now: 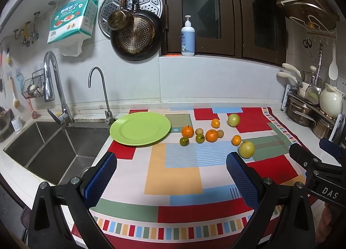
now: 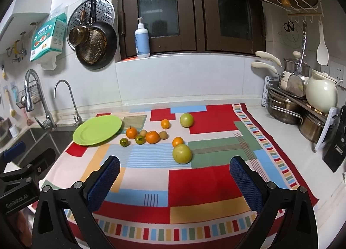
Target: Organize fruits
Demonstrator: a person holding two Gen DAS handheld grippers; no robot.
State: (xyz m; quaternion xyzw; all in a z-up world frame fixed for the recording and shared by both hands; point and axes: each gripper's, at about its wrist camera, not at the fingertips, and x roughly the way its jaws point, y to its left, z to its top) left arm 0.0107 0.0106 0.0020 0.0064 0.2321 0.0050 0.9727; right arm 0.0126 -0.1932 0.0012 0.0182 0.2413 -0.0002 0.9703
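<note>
A green plate (image 1: 140,129) (image 2: 97,130) sits empty at the far left of a patchwork cloth (image 1: 173,179) (image 2: 190,184). To its right lie several fruits: oranges (image 1: 187,131) (image 2: 152,136), small green citrus (image 1: 184,141) (image 2: 124,142), brownish longans (image 1: 199,131) (image 2: 163,134) and two yellow-green apples (image 1: 246,149) (image 2: 182,153). My left gripper (image 1: 170,169) is open and empty above the cloth's near part. My right gripper (image 2: 174,173) is open and empty, just short of the near apple.
A steel sink (image 1: 54,149) with two taps (image 1: 54,89) lies left of the cloth. A rack of pots and a white jug (image 2: 321,95) stands at the right. A soap bottle (image 1: 187,37) is on the window sill. Pans (image 1: 136,35) hang on the wall.
</note>
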